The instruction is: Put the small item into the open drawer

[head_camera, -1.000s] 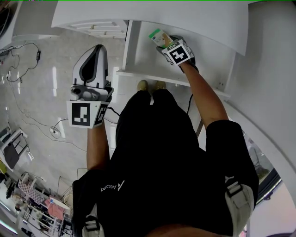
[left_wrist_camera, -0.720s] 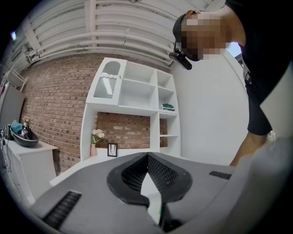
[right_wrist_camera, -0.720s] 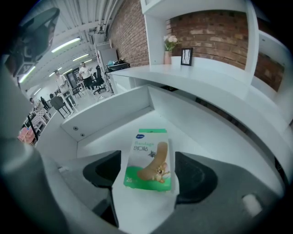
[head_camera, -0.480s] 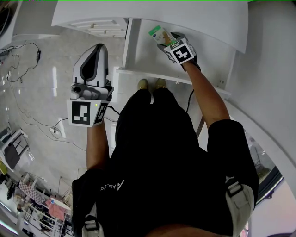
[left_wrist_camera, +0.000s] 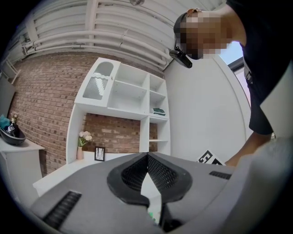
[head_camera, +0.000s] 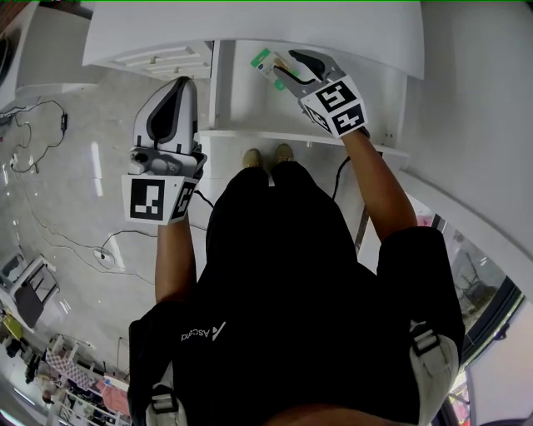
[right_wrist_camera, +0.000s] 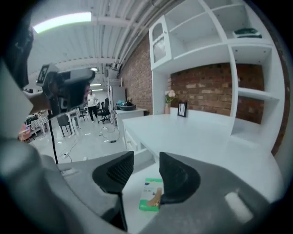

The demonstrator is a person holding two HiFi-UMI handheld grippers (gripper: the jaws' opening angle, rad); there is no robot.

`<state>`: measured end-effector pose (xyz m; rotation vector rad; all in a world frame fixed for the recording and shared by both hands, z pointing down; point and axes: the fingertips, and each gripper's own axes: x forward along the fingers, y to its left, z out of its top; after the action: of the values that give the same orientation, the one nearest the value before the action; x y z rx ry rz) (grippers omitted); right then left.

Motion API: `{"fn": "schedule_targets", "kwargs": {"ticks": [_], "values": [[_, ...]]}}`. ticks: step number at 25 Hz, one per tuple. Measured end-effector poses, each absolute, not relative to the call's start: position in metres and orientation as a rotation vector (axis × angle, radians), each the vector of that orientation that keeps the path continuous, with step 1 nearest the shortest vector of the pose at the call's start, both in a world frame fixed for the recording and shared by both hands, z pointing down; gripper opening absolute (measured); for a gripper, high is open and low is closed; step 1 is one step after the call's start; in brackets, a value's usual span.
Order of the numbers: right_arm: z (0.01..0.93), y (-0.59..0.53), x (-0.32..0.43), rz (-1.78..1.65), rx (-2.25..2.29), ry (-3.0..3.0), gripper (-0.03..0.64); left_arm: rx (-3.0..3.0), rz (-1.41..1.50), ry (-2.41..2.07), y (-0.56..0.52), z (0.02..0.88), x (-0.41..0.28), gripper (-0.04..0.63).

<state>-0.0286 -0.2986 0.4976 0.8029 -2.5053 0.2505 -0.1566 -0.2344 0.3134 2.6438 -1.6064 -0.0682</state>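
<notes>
The small item, a flat green and white packet (head_camera: pixel 266 61) (right_wrist_camera: pixel 151 200), lies on the floor of the open white drawer (head_camera: pixel 241 96) under the desk top (head_camera: pixel 250 25). My right gripper (head_camera: pixel 293 68) (right_wrist_camera: pixel 145 160) hovers just right of and above the packet. Its jaws are closing, with a gap still between the pads and nothing in it. The packet shows below them, untouched. My left gripper (head_camera: pixel 171 90) (left_wrist_camera: pixel 147 155) is held out over the floor, left of the drawer, with its jaw tips meeting and nothing in them.
The drawer's front wall (head_camera: pixel 291 138) runs just above the person's shoes (head_camera: pixel 266 156). A white side unit (head_camera: pixel 162 58) stands left of the drawer. Cables (head_camera: pixel 50 116) trail over the floor at left. White shelving (left_wrist_camera: pixel 123 96) against a brick wall shows beyond the desk.
The right gripper has drawn back and up from the packet, which stays lying in the drawer. Its jaws stand narrower. The left gripper has barely moved.
</notes>
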Motion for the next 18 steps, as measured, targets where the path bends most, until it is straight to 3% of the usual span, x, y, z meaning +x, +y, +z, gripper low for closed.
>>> {"fn": "schedule_targets", "kwargs": {"ticks": [5, 18], "values": [[0.420, -0.285, -0.027, 0.127, 0.883, -2.663, 0.089, 2.698, -0.111, -1.542, -0.232, 0.301, -0.133, -0.002], [0.284, -0.239, -0.014, -0.105, 1.046, -2.912, 0.016, 2.827, -0.188, -1.381, -0.214, 0.261, -0.082, -0.002]]}}
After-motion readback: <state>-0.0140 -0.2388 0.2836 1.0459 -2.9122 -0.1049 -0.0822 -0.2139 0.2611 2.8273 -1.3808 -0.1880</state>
